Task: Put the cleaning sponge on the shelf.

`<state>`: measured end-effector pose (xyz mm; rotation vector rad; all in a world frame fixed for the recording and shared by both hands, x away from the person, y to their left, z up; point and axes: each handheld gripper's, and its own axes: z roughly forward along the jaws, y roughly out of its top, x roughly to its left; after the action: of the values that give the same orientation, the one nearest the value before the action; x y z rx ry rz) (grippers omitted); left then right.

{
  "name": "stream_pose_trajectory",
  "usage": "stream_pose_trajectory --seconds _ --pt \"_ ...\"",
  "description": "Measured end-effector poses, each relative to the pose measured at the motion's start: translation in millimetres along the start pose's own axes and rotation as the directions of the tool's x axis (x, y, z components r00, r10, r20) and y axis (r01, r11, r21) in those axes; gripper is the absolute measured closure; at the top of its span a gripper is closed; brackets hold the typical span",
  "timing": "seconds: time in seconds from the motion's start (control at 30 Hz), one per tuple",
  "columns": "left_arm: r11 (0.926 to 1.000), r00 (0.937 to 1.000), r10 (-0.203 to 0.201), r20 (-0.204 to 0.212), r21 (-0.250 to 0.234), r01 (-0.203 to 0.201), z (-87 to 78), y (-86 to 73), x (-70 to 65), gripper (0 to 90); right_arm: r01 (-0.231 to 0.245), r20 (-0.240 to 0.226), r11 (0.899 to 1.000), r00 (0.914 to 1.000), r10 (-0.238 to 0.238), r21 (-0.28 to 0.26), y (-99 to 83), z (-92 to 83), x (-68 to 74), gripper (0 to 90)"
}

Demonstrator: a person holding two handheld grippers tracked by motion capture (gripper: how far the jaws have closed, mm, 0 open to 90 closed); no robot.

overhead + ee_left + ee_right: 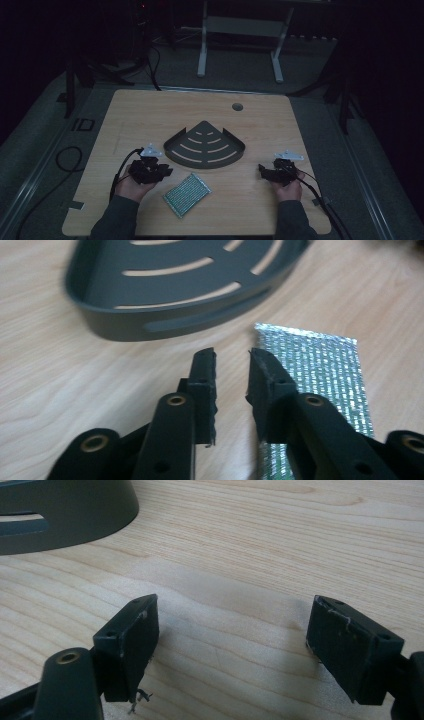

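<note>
Left gripper [232,357], jaws part-closed on nothing, hovers beside the flat silver woven-foil pad [187,194], below the dark grey slotted corner tray [204,146]. Right gripper [230,630] gapes empty. Centre your jaws over the pad's edge before clamping.

A dark grey slotted shelf [165,300] and a silver, grid-patterned foil pad [320,365] are seen beyond black fingers [202,385].

"ID" marking [83,124] — on floor left of table [150,110], no other legible txt
</note>
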<state>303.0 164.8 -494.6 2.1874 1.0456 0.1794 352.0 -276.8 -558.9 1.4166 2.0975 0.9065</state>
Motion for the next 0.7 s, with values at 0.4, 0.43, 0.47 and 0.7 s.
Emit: stream_pose_trajectory --seconds 0.4,0.43,0.47,0.7 --pt "0.994 0.9958 0.07 0.059 0.08 -0.075 21.0 5.3 -27.7 89.9 0.001 -0.001 1.0 1.0 -0.001 0.0 0.0 0.0 0.0 20.2" --pt "0.9924 0.9945 0.082 0.064 0.087 -0.088 22.3 5.0 -30.5 89.9 0.001 -0.001 1.0 1.0 -0.001 0.0 0.0 0.0 0.0 20.2" --pt "0.9914 0.9935 0.088 0.073 0.09 -0.094 23.5 4.4 -33.1 89.9 0.001 -0.001 1.0 1.0 -0.001 0.0 0.0 0.0 0.0 20.2" --pt "0.9836 0.9908 0.104 0.086 0.138 -0.115 34.6 -2.4 -41.5 89.9 0.001 -0.001 1.0 1.0 -0.001 0.0 0.0 0.0 0.0 20.2"
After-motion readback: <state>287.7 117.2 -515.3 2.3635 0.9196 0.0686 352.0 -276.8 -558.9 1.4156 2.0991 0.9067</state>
